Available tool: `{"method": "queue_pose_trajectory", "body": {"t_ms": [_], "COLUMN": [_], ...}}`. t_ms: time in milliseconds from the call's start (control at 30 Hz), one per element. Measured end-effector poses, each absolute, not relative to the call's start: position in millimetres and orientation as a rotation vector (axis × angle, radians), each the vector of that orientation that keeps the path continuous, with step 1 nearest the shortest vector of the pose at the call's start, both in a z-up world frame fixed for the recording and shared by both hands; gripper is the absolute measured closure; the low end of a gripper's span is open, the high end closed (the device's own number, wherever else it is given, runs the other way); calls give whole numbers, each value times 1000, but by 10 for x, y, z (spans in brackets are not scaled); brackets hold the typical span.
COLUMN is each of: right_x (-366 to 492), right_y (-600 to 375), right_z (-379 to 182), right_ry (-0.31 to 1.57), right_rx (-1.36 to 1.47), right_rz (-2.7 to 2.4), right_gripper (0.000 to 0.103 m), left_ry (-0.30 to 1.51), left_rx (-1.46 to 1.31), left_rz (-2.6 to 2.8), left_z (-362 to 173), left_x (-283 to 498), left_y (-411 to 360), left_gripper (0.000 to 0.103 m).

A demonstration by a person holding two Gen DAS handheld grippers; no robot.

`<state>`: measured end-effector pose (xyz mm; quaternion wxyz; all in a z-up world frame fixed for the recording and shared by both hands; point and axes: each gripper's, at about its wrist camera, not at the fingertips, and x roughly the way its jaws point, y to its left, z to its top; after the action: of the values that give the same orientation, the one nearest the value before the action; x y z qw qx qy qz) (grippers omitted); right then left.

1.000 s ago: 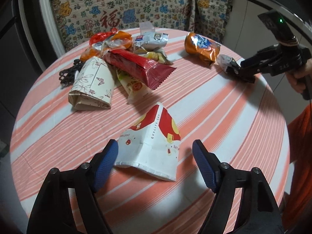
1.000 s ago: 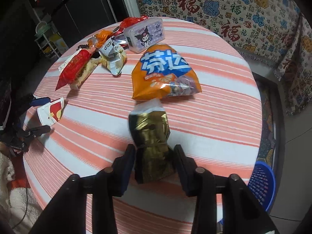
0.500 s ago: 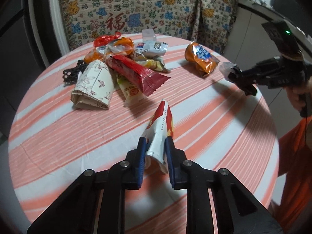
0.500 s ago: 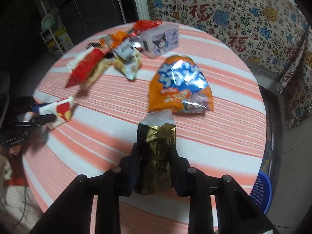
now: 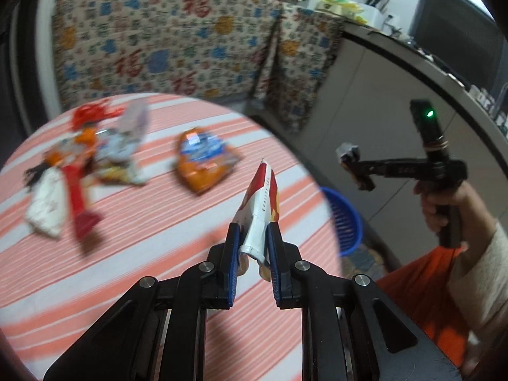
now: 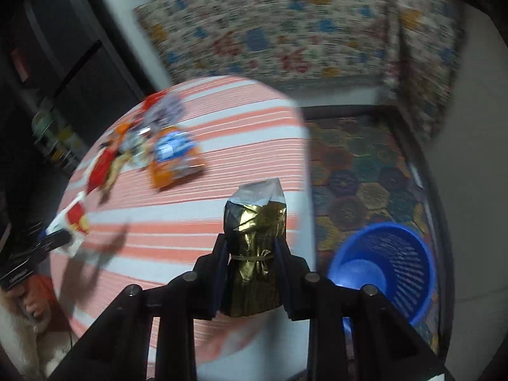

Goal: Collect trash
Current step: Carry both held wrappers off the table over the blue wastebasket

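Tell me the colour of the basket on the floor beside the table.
Blue. The basket shows best in the right wrist view.

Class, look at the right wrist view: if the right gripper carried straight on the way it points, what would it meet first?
Probably the striped table near its edge, not the blue basket, which sits off to the right; depth is unclear.
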<state>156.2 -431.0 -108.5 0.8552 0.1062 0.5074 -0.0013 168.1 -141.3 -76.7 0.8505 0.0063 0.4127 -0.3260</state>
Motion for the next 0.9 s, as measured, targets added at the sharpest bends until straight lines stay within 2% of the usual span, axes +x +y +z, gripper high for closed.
{"method": "queue_pose_trajectory", "body": {"t_ms": [233, 433, 733, 900], "right_x": [1257, 1142, 1034, 1050], "right_y": [-5366, -6001, -6498, -6671], "right_z": [-1171, -1480, -1933, -2061], "right_ry": [1096, 1110, 1105, 1112], "right_rx": [267, 351, 497, 540], "right_rz": [-238, -321, -345, -376], "right_gripper": [73, 73, 73, 71], "left_ry": [929, 1037, 1111, 1130], "left_rx": [-10, -14, 43, 59], "left_rz": [-842, -872, -853, -831], "left_z": [-860, -1327, -1904, -2140], "left_x": [1813, 1995, 2232, 2246], "left_y": [-2771, -3772, -4409, -4506], "left_gripper": [86, 84, 79, 69]}}
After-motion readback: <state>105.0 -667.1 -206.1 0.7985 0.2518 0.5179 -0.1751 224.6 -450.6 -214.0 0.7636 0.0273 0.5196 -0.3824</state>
